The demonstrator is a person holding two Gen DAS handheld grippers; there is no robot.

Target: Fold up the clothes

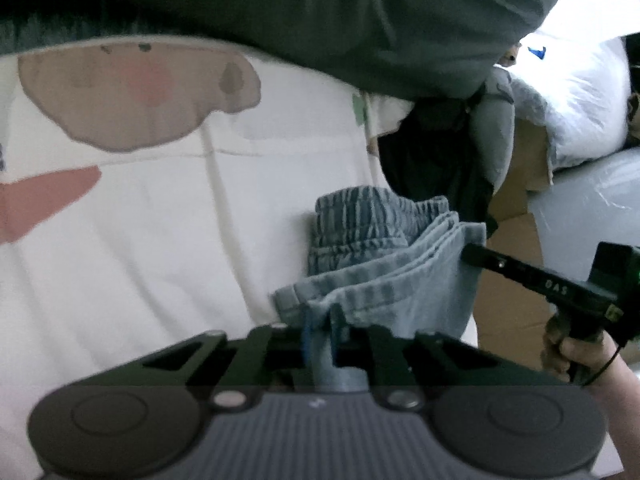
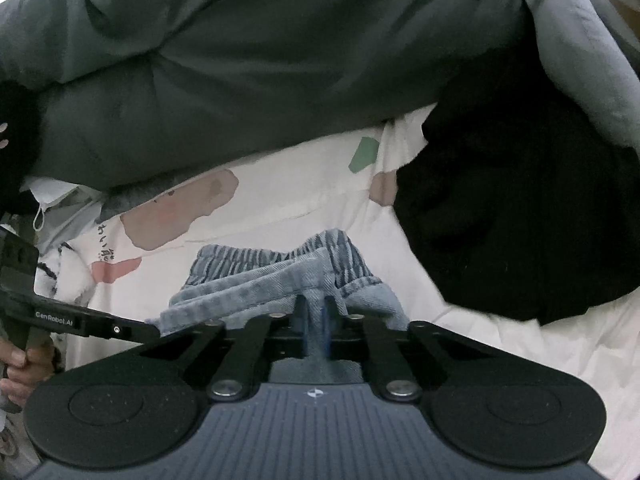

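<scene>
Was a bed (image 1: 160,240), spread with a white sheet printed in tan, pink and green patches, crowded along its far side by a bulky dark grey-green quilt (image 1: 320,20); further right, a black garment (image 2: 520,220), a pale grey one, a cardboard box (image 1: 516,272) and a white plastic-wrapped bundle (image 1: 580,92). Lay near the bed's near edge: light blue denim shorts (image 1: 380,272), already doubled into several stacked layers, elastic waistband bunched at the far end. Was clamped together on the hem-side corner nearest it, cloth pinched between the blue pads: the left hand-held gripper (image 1: 322,334). Likewise shut on the opposite corner of the same folded edge: the right hand-held gripper (image 2: 316,330), seen from the left view reaching in from the right, gripped by a bare hand (image 1: 580,356). Probably held so at two corners to keep the layers aligned and taut for lifting or turning over into another fold. Rumpled and soft underneath, so likely to drag at loose layers.
</scene>
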